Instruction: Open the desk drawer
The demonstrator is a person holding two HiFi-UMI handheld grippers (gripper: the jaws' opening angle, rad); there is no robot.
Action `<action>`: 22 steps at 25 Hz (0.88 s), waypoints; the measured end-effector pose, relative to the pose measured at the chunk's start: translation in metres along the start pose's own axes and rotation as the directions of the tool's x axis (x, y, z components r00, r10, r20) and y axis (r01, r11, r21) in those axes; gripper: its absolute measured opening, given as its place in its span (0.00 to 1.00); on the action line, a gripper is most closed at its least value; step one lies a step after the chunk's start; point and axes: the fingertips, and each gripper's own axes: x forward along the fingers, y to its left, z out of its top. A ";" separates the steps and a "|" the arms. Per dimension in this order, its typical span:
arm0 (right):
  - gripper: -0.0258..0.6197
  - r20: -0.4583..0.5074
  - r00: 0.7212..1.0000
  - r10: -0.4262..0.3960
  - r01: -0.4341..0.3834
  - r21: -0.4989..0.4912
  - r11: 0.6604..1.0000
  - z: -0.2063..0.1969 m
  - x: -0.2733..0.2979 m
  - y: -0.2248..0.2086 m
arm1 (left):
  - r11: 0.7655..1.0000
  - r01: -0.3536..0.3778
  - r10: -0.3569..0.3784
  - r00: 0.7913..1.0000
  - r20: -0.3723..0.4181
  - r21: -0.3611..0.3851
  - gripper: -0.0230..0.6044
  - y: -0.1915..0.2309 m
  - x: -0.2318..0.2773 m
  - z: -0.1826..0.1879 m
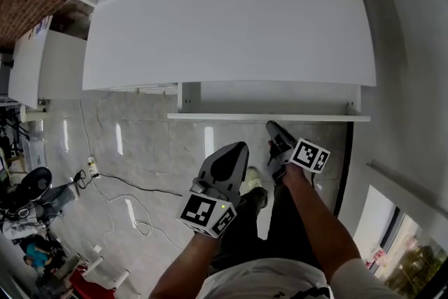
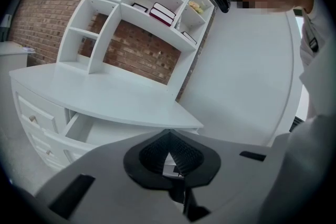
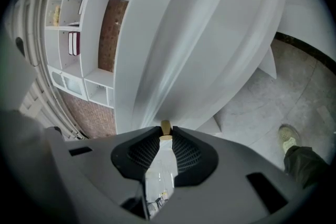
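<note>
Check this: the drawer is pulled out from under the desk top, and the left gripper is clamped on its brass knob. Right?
No. The right gripper, not the left gripper, is clamped on the brass knob; the right gripper view shows it. The drawer is pulled out from under the desk top.

Glossy grey floor [image 1: 157, 143] (marbled tiles) carries the desk [image 1: 231, 17] and loose cables [image 1: 136, 185].

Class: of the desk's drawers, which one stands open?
The wide drawer directly under the desktop: it is pulled out, its inside showing. The small knobbed drawers to its left sit closed.
</note>
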 end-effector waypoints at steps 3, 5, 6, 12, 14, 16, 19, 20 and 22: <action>0.16 0.000 1.000 -0.008 0.008 0.000 1.000 -0.017 -0.012 -0.004 | 1.000 0.006 -0.006 1.000 -0.005 0.000 0.06 -0.005 -0.013 -0.010; 0.16 0.001 1.000 -0.015 0.015 0.001 1.000 -0.028 -0.019 -0.004 | 1.000 0.012 -0.012 1.000 -0.006 0.001 0.06 -0.006 -0.023 -0.012; 0.16 0.002 1.000 -0.018 0.018 0.001 1.000 -0.034 -0.024 -0.004 | 1.000 0.016 -0.016 1.000 -0.007 0.003 0.06 -0.008 -0.028 -0.014; 0.16 0.003 0.999 -0.037 0.037 0.004 0.999 -0.070 -0.058 -0.011 | 0.999 0.047 -0.046 0.999 -0.016 0.016 0.06 -0.027 -0.053 -0.027; 0.16 0.004 0.999 -0.044 0.044 0.006 0.999 -0.082 -0.067 -0.013 | 0.998 0.057 -0.057 0.998 -0.022 0.018 0.06 -0.032 -0.060 -0.031; 0.16 0.008 0.999 -0.050 0.050 0.011 0.999 -0.092 -0.077 -0.015 | 0.997 0.070 -0.070 0.997 -0.027 0.020 0.06 -0.038 -0.065 -0.035; 0.16 0.011 0.999 -0.053 0.052 0.016 0.998 -0.106 -0.085 -0.017 | 0.996 0.083 -0.082 0.996 -0.035 0.027 0.06 -0.043 -0.073 -0.040; 0.16 0.010 0.999 -0.053 0.053 0.018 0.998 -0.111 -0.087 -0.017 | 0.996 0.085 -0.084 0.996 -0.037 0.029 0.06 -0.044 -0.076 -0.042; 0.16 0.013 0.998 -0.057 0.057 0.024 0.998 -0.116 -0.094 -0.019 | 0.995 0.091 -0.090 0.995 -0.040 0.030 0.06 -0.048 -0.080 -0.044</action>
